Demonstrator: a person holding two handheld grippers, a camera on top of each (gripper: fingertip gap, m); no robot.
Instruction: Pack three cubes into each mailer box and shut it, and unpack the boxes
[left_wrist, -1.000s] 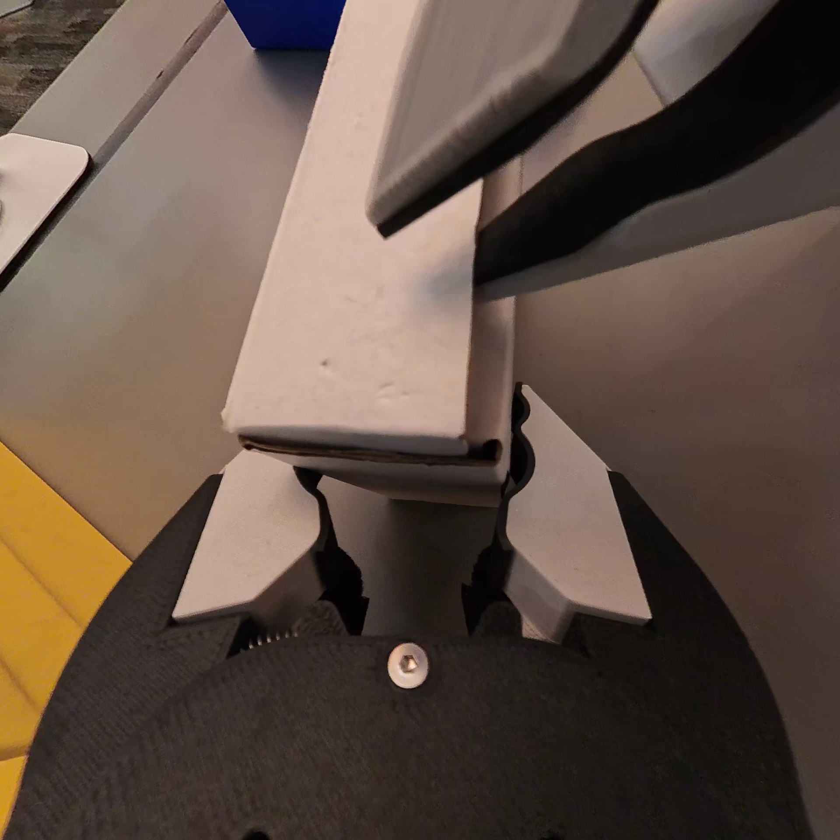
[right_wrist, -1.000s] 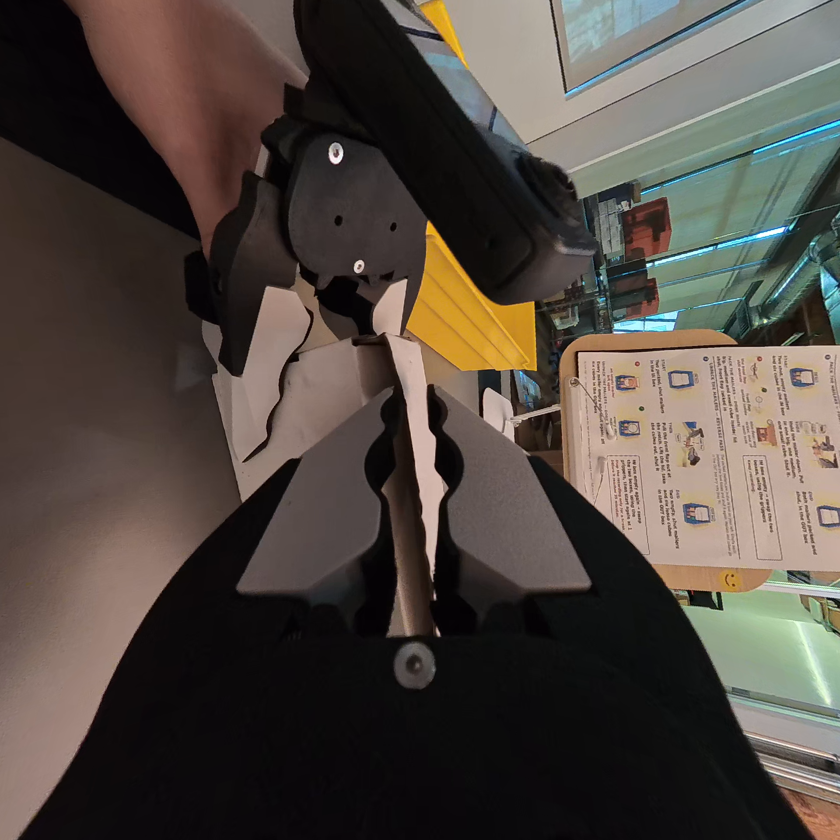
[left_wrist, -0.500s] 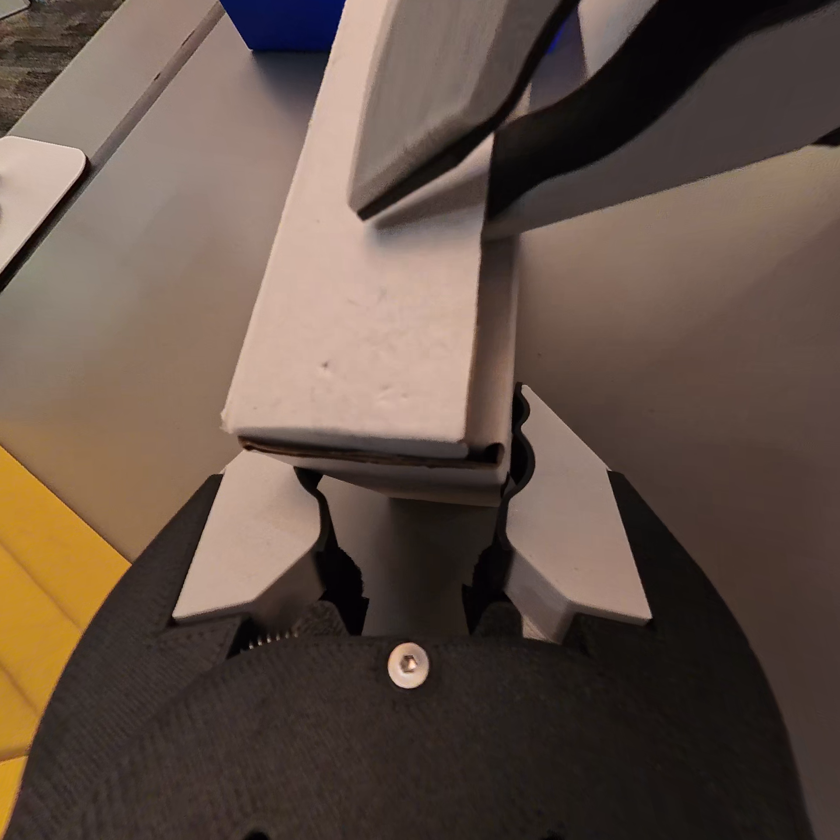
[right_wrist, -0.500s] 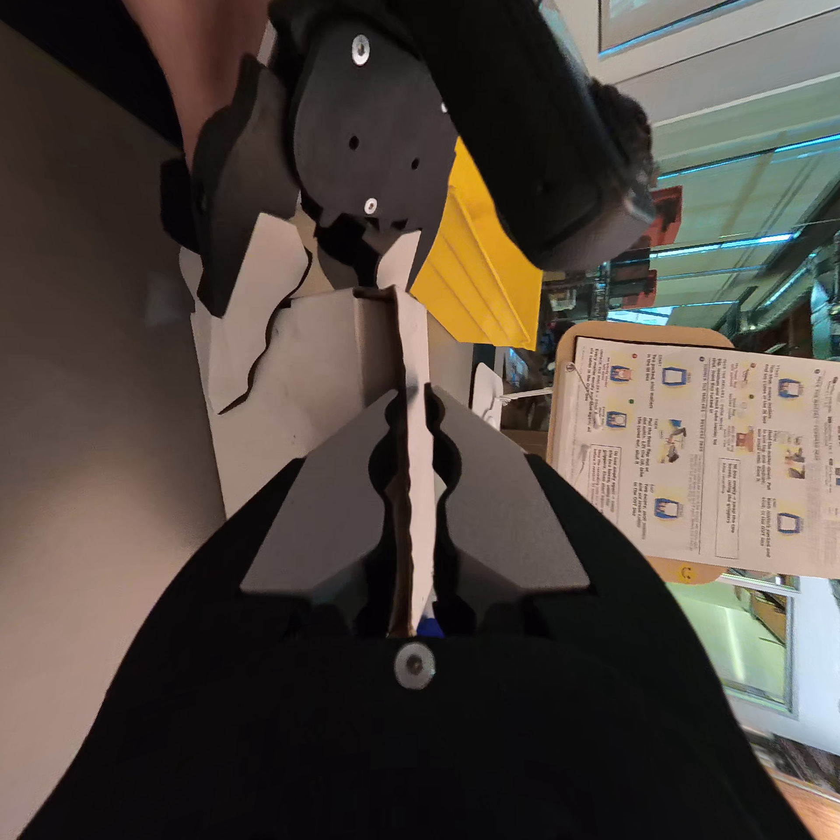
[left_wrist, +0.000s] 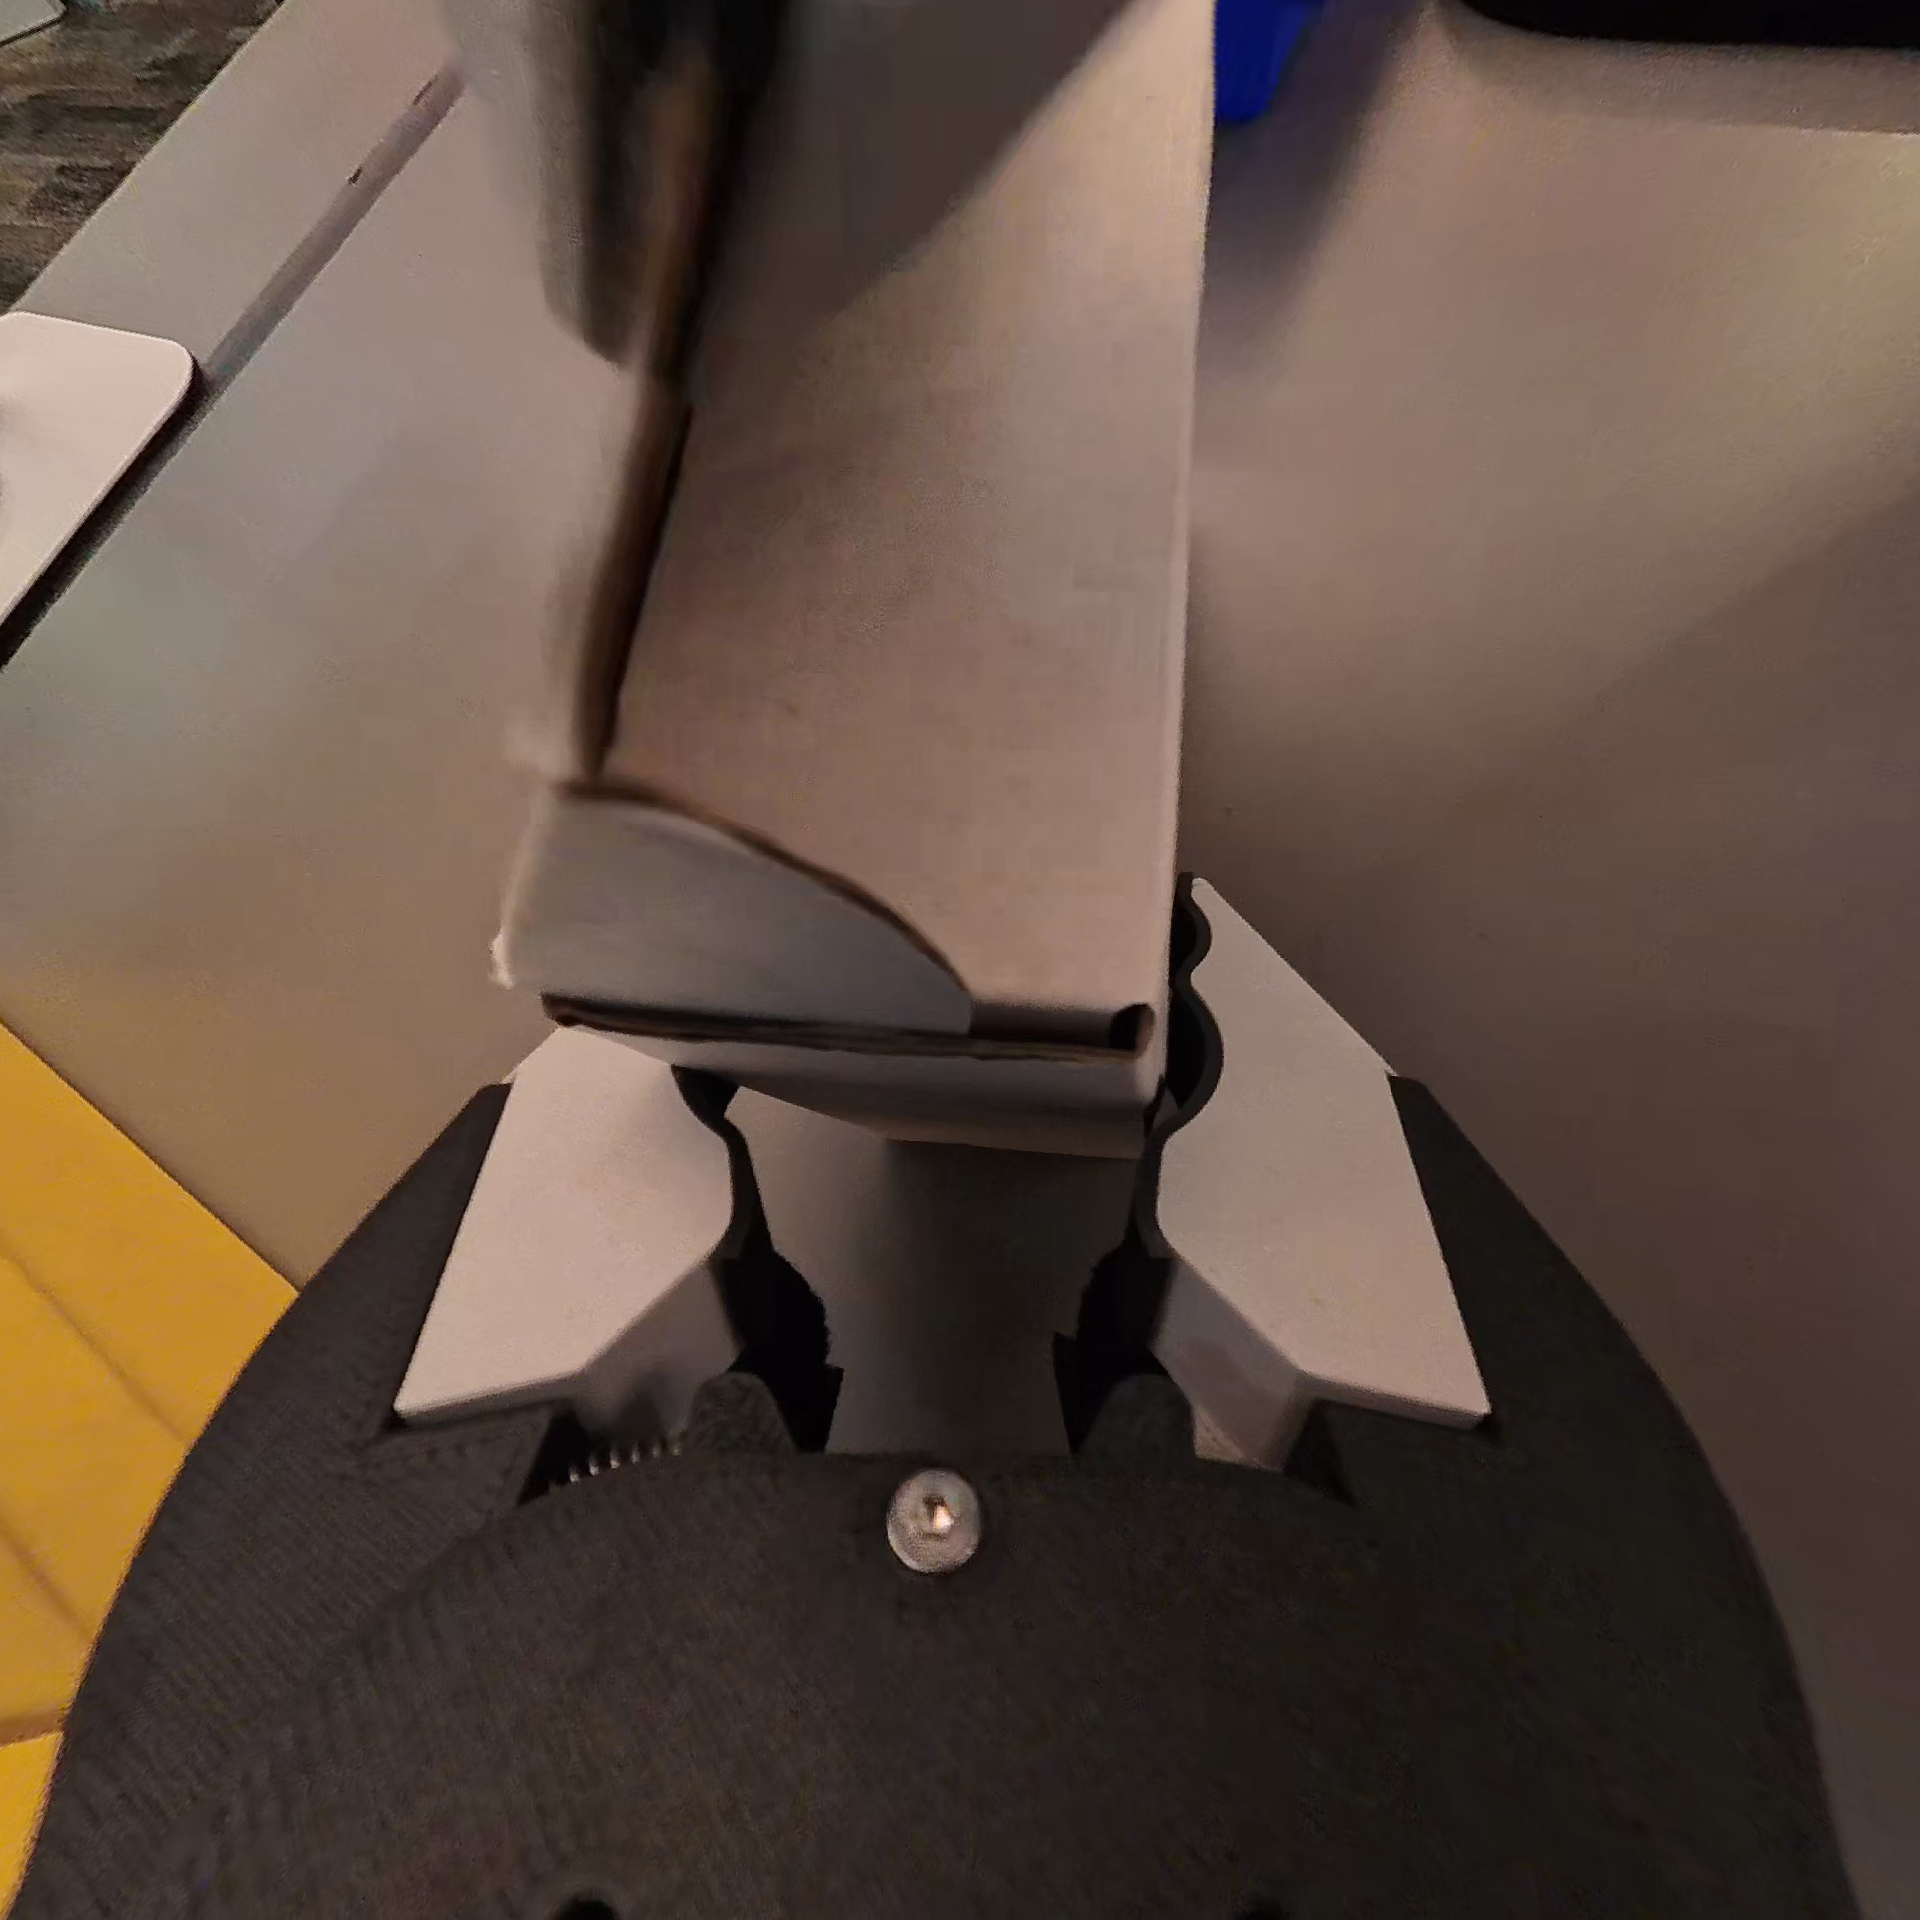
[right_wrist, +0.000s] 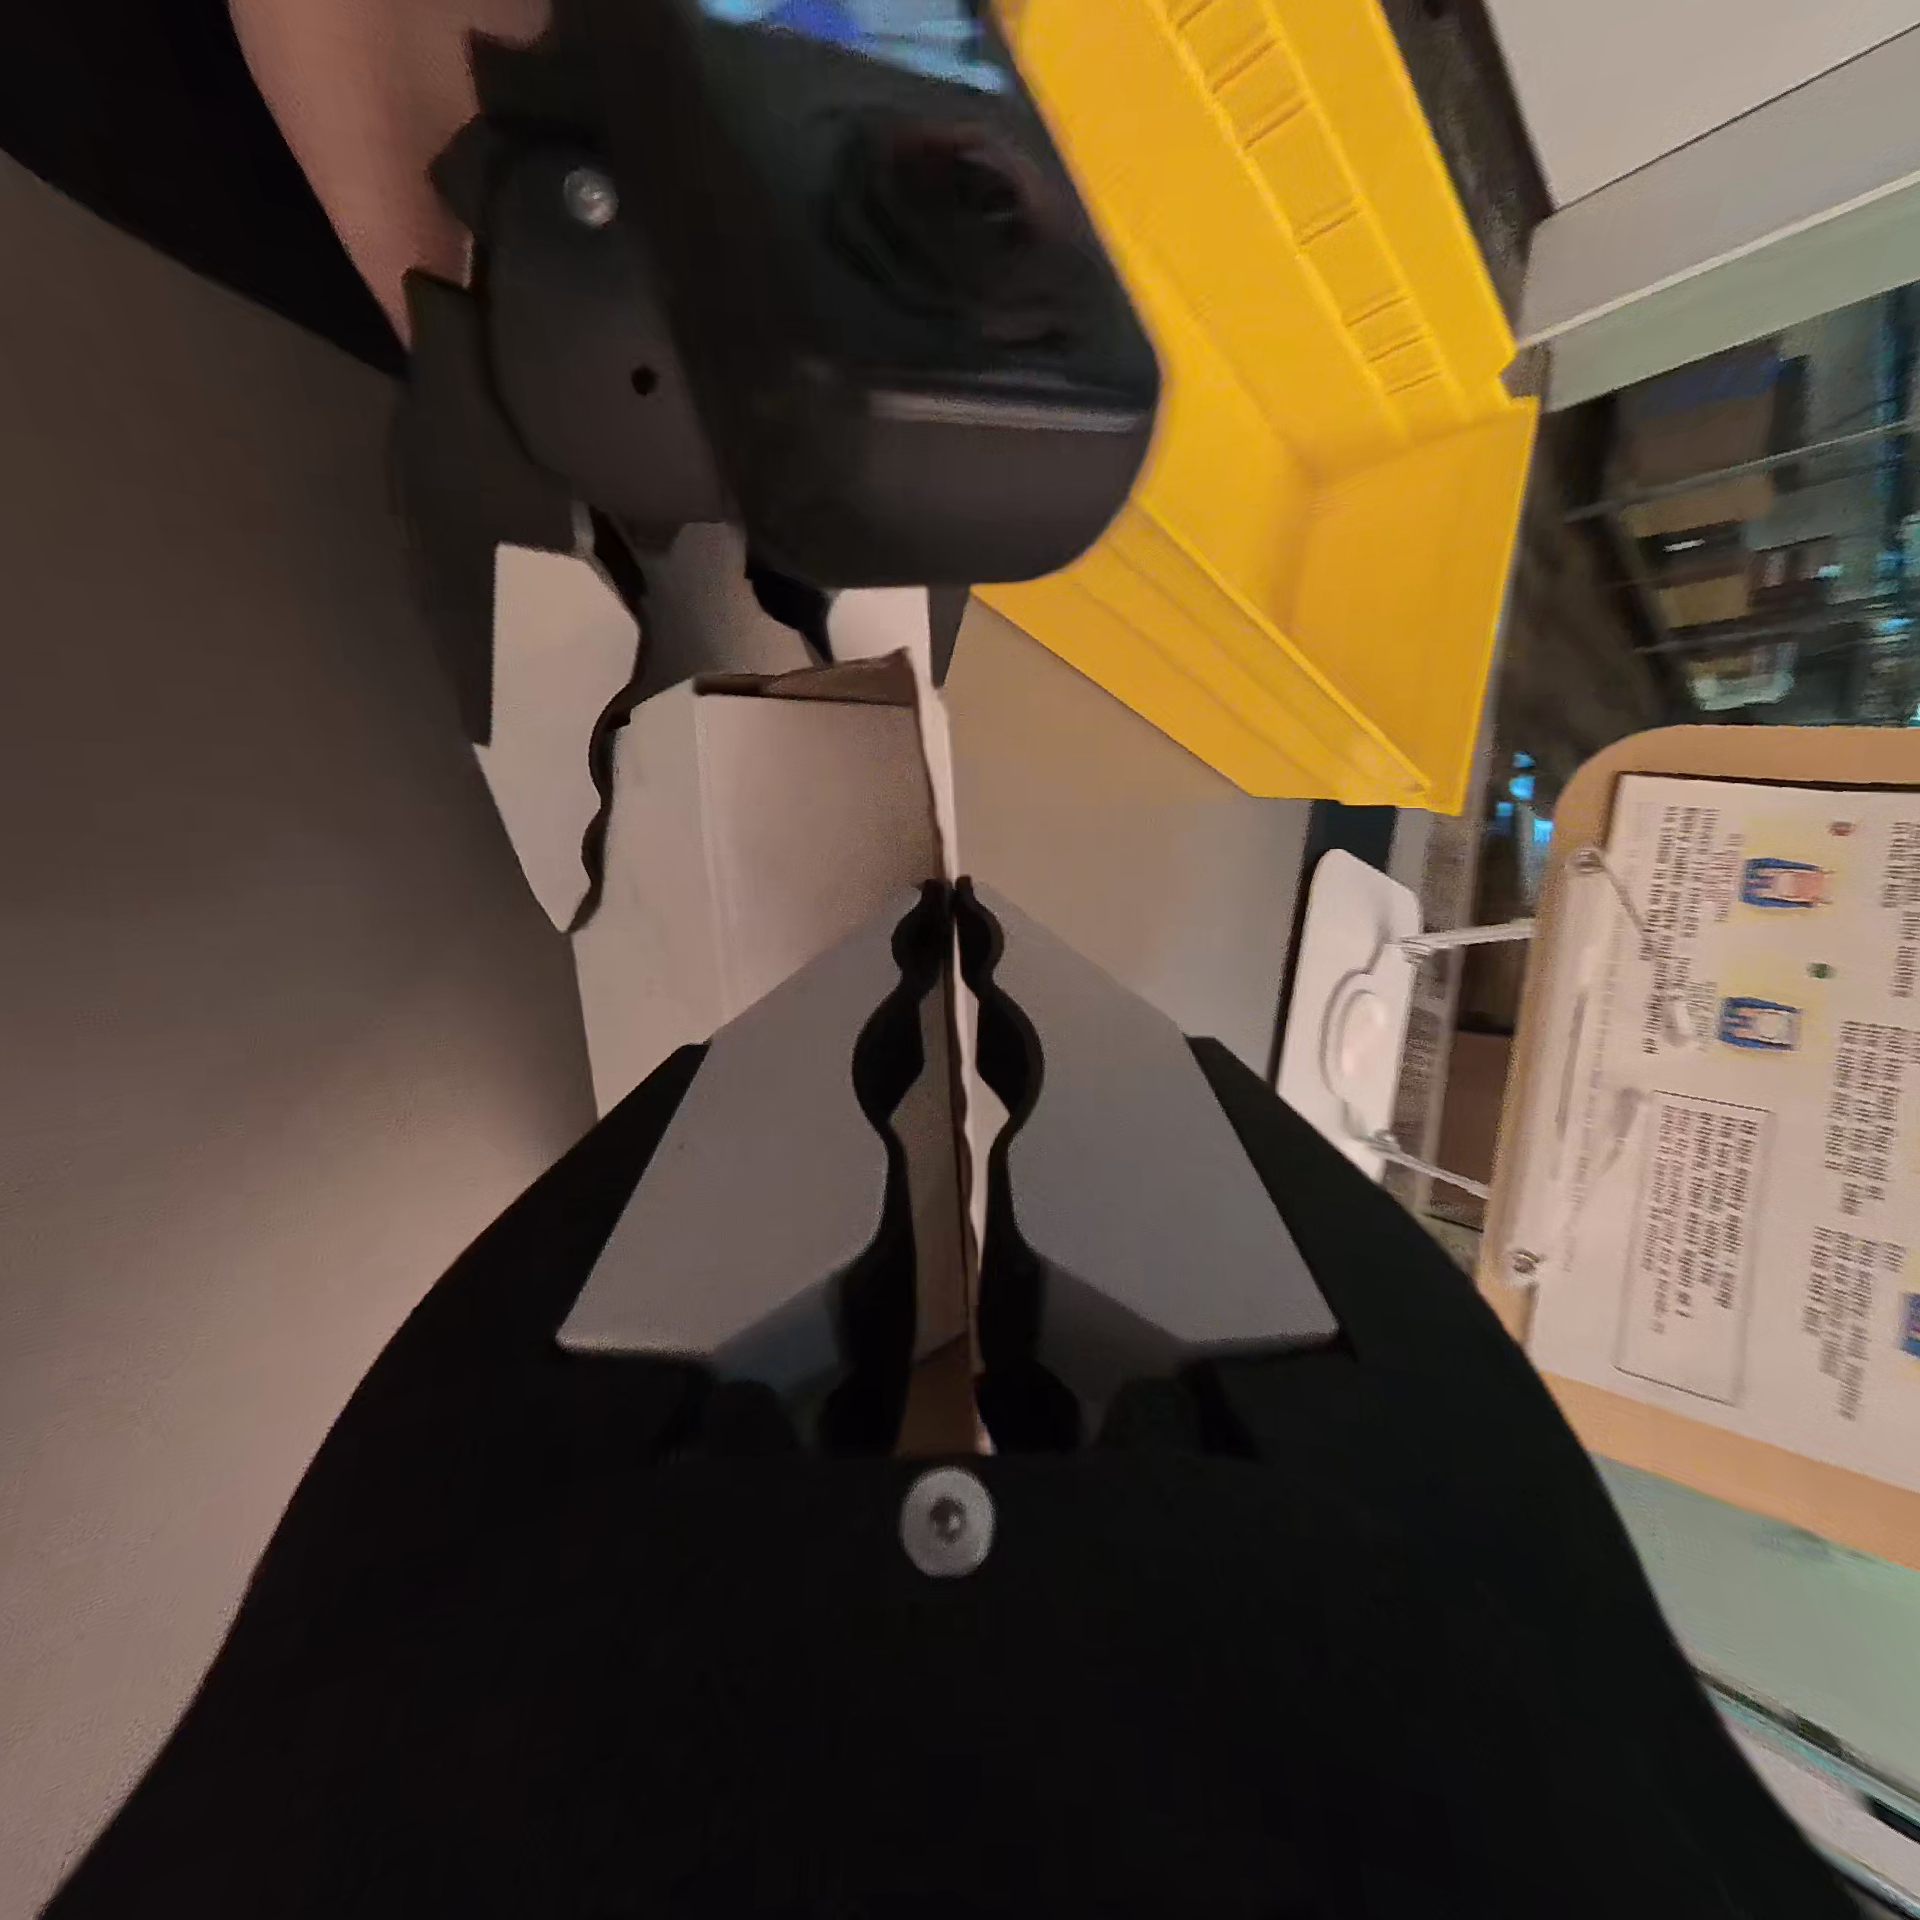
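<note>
Box (left_wrist: 914, 644) between left claw (left_wrist: 935, 1049) fingers — flap (right_wrist: 951, 1039) in right claw (right_wrist: 954, 904).

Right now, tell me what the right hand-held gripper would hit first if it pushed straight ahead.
The right hand-held gripper is shut on a cardboard flap of the white mailer box. Straight ahead it would likely press into the box itself; the left hand-held gripper lies just beyond, though depth is unclear.

You've got one white mailer box (left_wrist: 904, 644) up, two grippers, left (left_wrist: 940, 1049) and right (right_wrist: 954, 914), one yellow bin (right_wrist: 1278, 436), one instruction board (right_wrist: 1745, 1122), and one blue container (left_wrist: 1252, 47).
</note>
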